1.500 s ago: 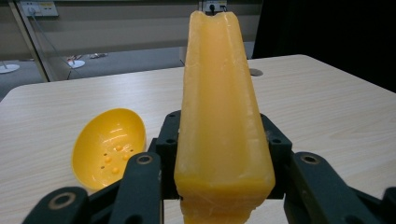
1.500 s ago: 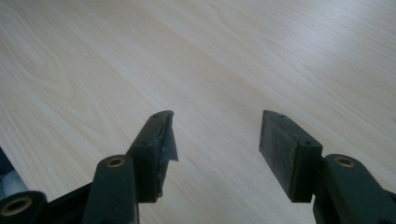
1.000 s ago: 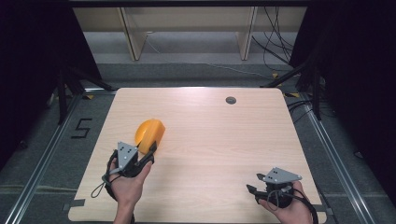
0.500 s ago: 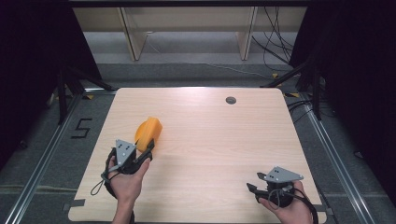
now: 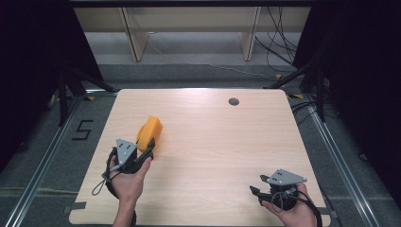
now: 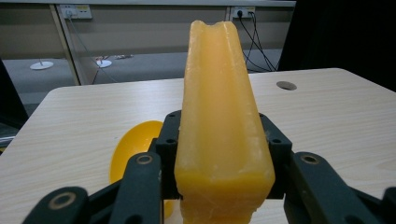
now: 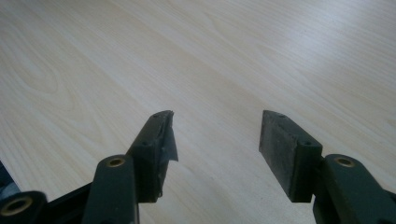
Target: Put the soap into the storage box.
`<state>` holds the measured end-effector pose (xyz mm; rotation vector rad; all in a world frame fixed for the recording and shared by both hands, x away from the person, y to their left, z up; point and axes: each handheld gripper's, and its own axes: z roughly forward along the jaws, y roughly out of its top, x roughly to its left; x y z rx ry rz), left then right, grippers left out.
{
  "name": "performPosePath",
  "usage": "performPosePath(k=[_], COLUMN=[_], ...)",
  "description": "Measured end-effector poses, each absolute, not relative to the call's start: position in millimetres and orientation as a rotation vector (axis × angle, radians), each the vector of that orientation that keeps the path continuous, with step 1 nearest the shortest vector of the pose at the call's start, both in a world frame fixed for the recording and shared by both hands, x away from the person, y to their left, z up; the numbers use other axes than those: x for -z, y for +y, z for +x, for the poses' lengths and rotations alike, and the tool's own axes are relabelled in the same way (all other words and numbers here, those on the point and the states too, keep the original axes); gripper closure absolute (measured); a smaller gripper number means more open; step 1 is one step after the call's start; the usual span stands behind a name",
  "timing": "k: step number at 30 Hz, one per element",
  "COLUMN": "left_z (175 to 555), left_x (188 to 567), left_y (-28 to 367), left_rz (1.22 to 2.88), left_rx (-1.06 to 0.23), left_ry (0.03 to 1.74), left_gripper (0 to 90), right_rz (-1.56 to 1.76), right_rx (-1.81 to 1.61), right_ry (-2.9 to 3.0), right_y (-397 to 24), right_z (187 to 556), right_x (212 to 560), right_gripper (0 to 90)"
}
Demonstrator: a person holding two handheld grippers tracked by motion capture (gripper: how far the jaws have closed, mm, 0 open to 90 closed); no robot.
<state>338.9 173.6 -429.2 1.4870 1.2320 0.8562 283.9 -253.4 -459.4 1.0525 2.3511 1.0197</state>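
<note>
Nearest the person, at the table's (image 5: 213, 142) front right corner, the right gripper (image 5: 256, 192) rests low over bare wood with its jaws spread wide apart and nothing between them. Farther in on the left side, the left gripper (image 5: 147, 150) is clamped on an orange block (image 6: 219, 116), which stands up from its jaws beside a yellow bowl-like piece (image 6: 133, 149).

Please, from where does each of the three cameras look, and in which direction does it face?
High view: above the person's side, facing forward and down on the table; forearms, left gripper, right gripper.
Left gripper view: on the left gripper, facing the far edge; jaws clamp the orange block.
Right gripper view: on the right gripper, facing down at bare wood; jaws apart.
Shared: the block, the table's hole.
</note>
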Motion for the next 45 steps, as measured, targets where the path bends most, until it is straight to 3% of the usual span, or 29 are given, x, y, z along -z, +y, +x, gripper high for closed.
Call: performPosePath(k=[45], left_z=[379], left_x=[438], left_y=[184], left_rz=[1.417], left_rx=[-0.971], left_ry=[1.366], left_gripper=[60.2], right_rz=[1.084], right_rx=[-1.031], right_ry=[2.335], right_y=[-253], right_z=[282], right_x=[457], right_gripper=[45.0])
